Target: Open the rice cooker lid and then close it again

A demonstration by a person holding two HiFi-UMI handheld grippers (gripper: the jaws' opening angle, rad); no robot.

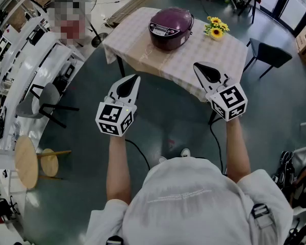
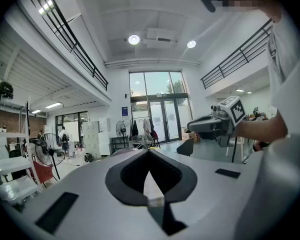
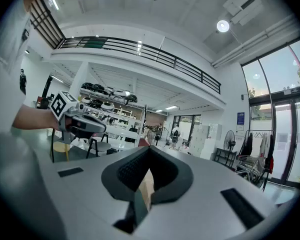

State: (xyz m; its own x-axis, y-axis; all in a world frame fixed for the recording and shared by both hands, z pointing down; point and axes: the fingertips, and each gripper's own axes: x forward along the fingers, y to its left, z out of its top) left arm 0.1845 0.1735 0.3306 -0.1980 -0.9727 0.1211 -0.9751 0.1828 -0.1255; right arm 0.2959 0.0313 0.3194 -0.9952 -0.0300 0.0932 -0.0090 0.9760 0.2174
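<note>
Fingers (image 2: 122, 176) of left gripper (image 1: 134, 79) pressed together on nothing, right gripper (image 1: 200, 67) same, both short of bench (image 1: 143, 47), rice cooker (image 1: 171, 28) lid down.

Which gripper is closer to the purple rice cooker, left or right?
Right. The right gripper hovers by the near edge of the table, front-right of the rice cooker; the left gripper is farther back, over the floor.

No legible text, labels or numbers.
</note>
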